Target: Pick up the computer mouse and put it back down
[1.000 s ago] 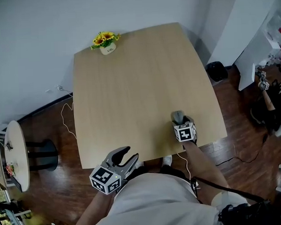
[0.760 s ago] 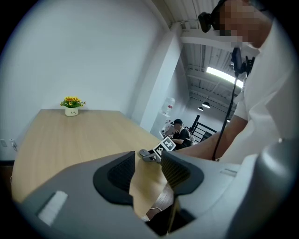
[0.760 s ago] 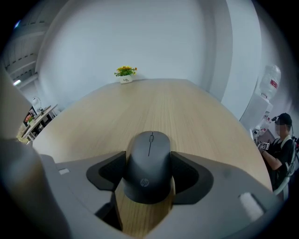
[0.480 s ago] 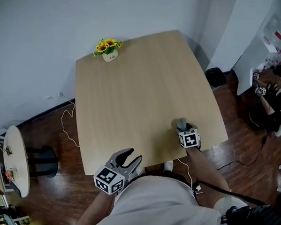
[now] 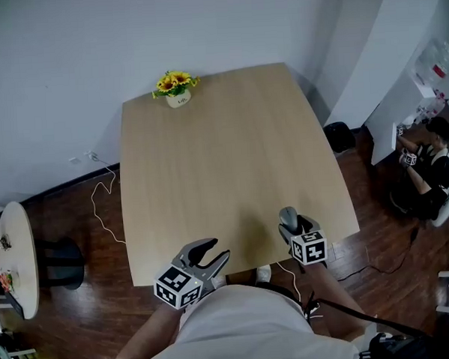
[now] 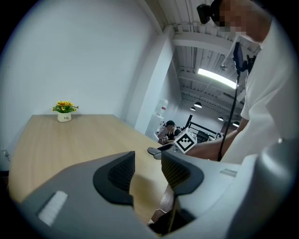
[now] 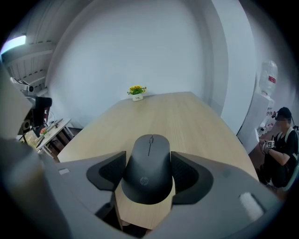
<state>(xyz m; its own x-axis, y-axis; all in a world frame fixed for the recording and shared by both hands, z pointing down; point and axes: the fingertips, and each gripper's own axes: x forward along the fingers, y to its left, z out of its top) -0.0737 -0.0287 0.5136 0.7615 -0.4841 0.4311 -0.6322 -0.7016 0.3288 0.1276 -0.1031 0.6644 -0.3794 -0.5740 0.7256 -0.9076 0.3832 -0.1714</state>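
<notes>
The dark grey computer mouse [image 7: 149,168] is clamped between the two pads of my right gripper [image 7: 148,173], lifted off the wooden table [image 5: 208,161]. In the head view the mouse [image 5: 288,219] juts from the right gripper [image 5: 293,225] above the table's near right corner. In the left gripper view the mouse [image 6: 155,151] shows side-on, in the air above the tabletop. My left gripper [image 5: 210,251] hangs just off the table's near edge, open, with nothing between its pads [image 6: 122,171].
A small white pot of yellow flowers [image 5: 175,87] stands at the table's far edge. A person sits on the floor at the right [image 5: 426,168]. A round side table [image 5: 15,257] stands at the left. A cable [image 5: 101,196] trails on the floor.
The right gripper has shut on the mouse and lifted it off the table, drawing it toward the near edge. The left gripper has stayed in place.
</notes>
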